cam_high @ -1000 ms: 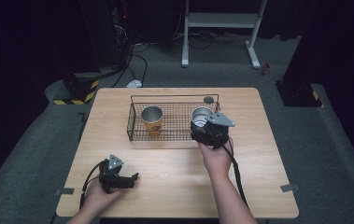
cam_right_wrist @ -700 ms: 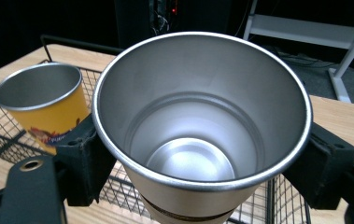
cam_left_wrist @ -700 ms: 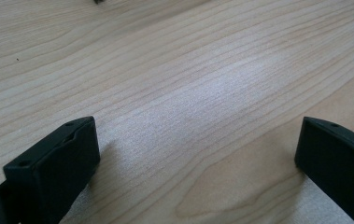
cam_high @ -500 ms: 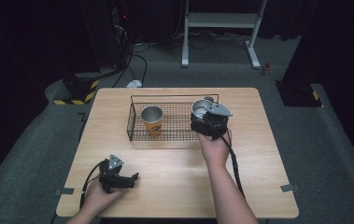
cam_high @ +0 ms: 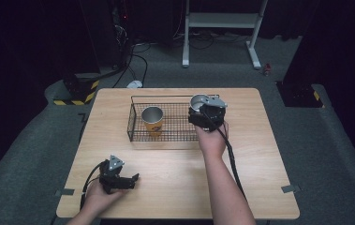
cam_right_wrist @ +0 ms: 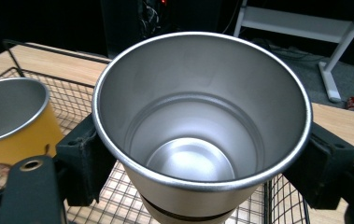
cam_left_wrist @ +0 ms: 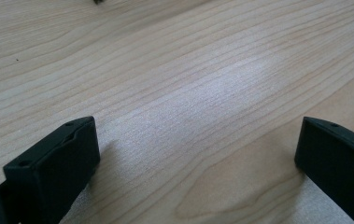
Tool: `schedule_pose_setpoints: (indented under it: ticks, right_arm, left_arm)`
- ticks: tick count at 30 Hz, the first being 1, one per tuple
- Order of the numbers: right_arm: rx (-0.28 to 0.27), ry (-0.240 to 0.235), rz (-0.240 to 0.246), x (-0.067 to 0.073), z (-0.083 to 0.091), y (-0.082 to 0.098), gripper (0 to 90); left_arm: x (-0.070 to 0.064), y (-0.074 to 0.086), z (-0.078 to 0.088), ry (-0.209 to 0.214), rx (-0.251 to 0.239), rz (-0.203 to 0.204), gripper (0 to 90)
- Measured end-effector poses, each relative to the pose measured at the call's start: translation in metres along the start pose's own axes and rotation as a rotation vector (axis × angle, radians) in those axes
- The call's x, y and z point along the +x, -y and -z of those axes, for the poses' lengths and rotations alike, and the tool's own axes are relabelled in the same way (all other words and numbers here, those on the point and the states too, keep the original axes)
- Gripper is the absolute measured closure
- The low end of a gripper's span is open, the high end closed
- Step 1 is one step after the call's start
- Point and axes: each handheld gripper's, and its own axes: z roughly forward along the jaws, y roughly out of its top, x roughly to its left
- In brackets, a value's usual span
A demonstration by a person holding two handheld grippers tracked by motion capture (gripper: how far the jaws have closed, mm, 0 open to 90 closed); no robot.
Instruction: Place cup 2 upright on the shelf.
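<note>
A light wooden table (cam_high: pixel 255 183) carries a black wire basket (cam_high: pixel 136 123) holding a yellow-sleeved steel cup (cam_high: pixel 152 120). The right gripper (cam_high: pixel 201 107) clamps a plain steel cup (cam_right_wrist: pixel 201 126) above the basket's right end. The left gripper (cam_high: pixel 129 180) rests on the table's near left, jaws apart.

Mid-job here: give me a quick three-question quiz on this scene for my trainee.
1. True or false: the right claw is shut on the steel cup.
2. What colour is the cup standing in the wire basket? A) yellow B) blue C) red
3. What lies under the open left claw?

Key
1. True; its jaws press the cup's two sides, above the basket's right end.
2. A, yellow, with a steel inside.
3. Bare table; nothing lies between the jaws.
</note>
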Motion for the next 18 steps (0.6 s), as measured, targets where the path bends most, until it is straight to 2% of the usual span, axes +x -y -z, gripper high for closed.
schedule_pose_setpoints:
  ticks: [4,11,18]
  right_arm:
    - [0.015,0.009,-0.015,-0.004,-0.011,0.001,18.6]
    - [0.12,0.041,-0.033,-0.01,-0.038,0.014,18.5]
    - [0.189,0.05,-0.062,-0.016,-0.055,0.022,18.5]
  left_arm:
    - [0.0,0.0,0.0,0.0,0.0,0.0,0.2]
    - [0.0,0.0,0.0,0.001,0.001,-0.002,0.2]
    - [0.0,0.0,0.0,0.001,0.0,-0.001,0.2]
